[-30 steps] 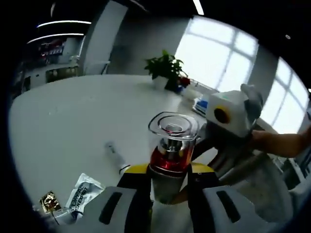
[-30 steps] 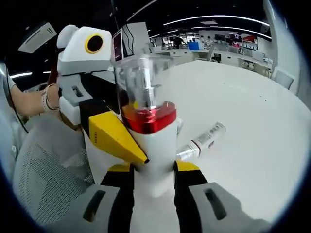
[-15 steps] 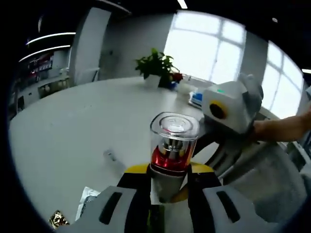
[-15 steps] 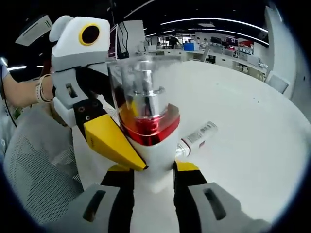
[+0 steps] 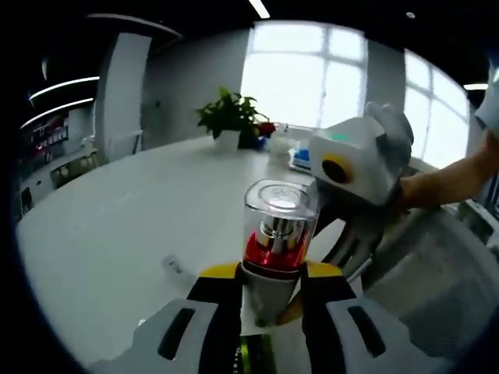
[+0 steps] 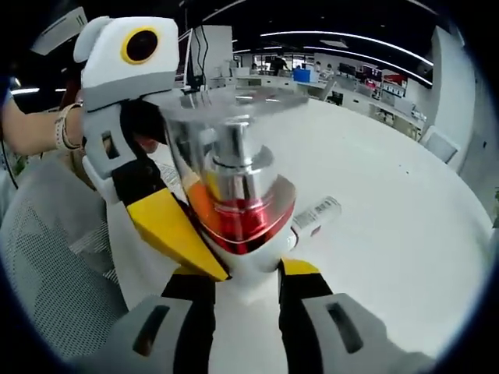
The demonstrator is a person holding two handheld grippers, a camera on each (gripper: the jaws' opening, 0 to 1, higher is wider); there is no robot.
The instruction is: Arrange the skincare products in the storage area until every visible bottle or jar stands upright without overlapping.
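A pump bottle with a white body, red collar and clear cap is held up above the white table. My left gripper is shut on its white body, yellow jaw tips on either side. My right gripper is also shut on the same bottle, whose cap leans toward that camera. The right gripper reaches in from the right of the left gripper view. The left gripper comes in from the left of the right gripper view. A white tube lies flat on the table beyond the bottle, also seen as the small tube.
A potted plant and small items stand at the table's far edge under the windows. A grey mesh chair is close by the grippers; the same chair shows beside a person's wrist with a bracelet. Desks stand behind.
Both views have tilted upward; the sachets at the lower left have slid out of the left gripper view. The bottle now looms larger and leans more toward the right camera. Both grips are unchanged.
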